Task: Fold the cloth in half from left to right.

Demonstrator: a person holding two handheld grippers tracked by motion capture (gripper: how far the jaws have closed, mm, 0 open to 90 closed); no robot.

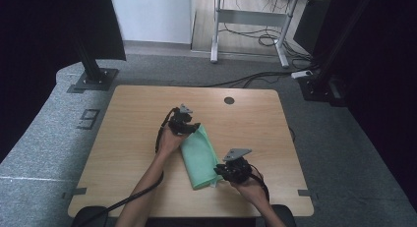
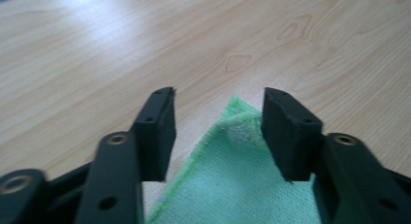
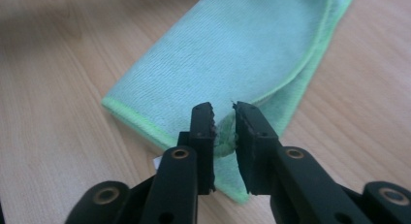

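Observation:
A folded light green cloth lies lengthwise on the wooden table, between my two grippers. My left gripper is at the cloth's far end. In the left gripper view it stands open, and the cloth's corner lies between and under its jaws, untouched by the pads. My right gripper is at the cloth's near end. In the right gripper view it is shut on the near edge of the cloth, where the upper layer folds over.
A round cable hole sits near the table's far edge. Black frame posts stand off the far left corner. A desk with floor cables stands beyond the table. A small white tag peeks from under the cloth.

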